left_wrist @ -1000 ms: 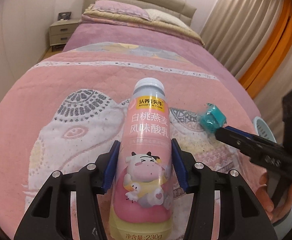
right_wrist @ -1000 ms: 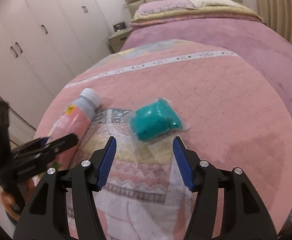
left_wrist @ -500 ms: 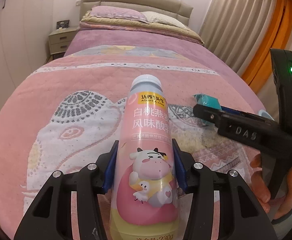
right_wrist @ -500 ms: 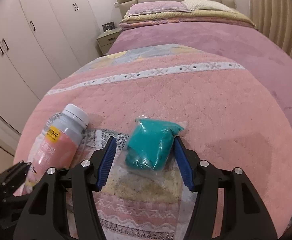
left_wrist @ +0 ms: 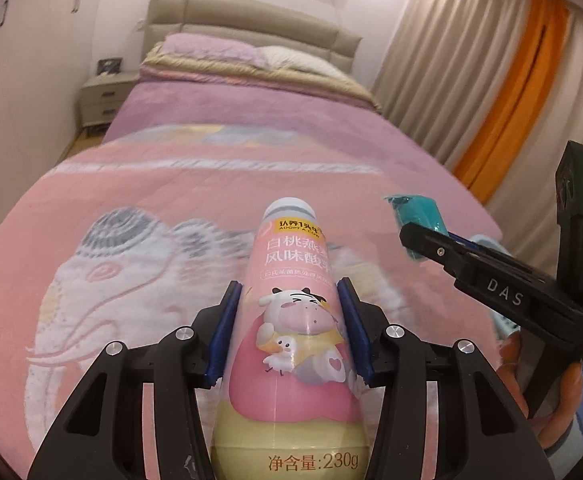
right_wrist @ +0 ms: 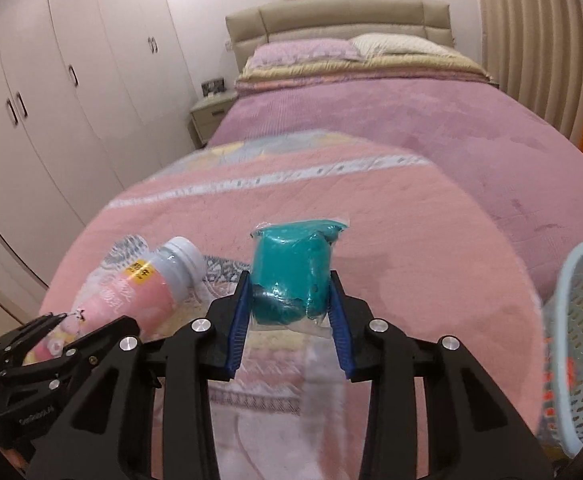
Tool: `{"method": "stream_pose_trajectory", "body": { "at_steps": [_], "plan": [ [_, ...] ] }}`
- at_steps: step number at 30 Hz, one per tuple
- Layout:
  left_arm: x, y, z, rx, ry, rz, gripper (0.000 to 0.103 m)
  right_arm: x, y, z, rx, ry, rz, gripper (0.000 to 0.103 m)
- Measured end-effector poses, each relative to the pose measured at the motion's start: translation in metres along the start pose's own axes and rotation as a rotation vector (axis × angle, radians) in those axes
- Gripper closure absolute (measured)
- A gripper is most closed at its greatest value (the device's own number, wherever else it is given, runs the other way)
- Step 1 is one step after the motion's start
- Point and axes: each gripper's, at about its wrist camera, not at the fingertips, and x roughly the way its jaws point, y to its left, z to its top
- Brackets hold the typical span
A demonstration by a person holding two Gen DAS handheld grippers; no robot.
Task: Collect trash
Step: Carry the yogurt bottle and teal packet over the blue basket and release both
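My left gripper is shut on a pink yogurt bottle with a white cap and a cartoon cow, held above the pink elephant blanket. My right gripper is shut on a teal packet in clear plastic wrap, lifted off the bed. The bottle also shows in the right wrist view, left of the packet. The packet also shows in the left wrist view, with the right gripper's body at the right.
A light blue perforated basket stands at the bed's right edge. The bed stretches ahead to pillows and a beige headboard. White wardrobes and a nightstand are on the left, curtains on the right.
My right gripper closed on the teal packet and lifted it off the blanket. My left gripper raised the bottle, and both views tilted up; the basket came into the right view.
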Motion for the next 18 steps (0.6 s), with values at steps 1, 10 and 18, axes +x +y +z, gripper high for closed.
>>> {"method": "stream_pose_trajectory", "body": {
  "at_steps": [1,10,18],
  "plan": [
    [-0.002,-0.008,0.002,0.014,-0.006,-0.009,0.056,-0.006,-0.003,0.000,0.002,-0.012,-0.001,0.069],
    [-0.005,-0.094,0.019,0.127,-0.055,-0.119,0.056,-0.088,-0.062,0.004,0.074,-0.158,-0.066,0.070],
    [0.006,-0.181,0.030,0.260,-0.072,-0.202,0.056,-0.151,-0.132,0.005,0.173,-0.266,-0.163,0.069]
  ]
}}
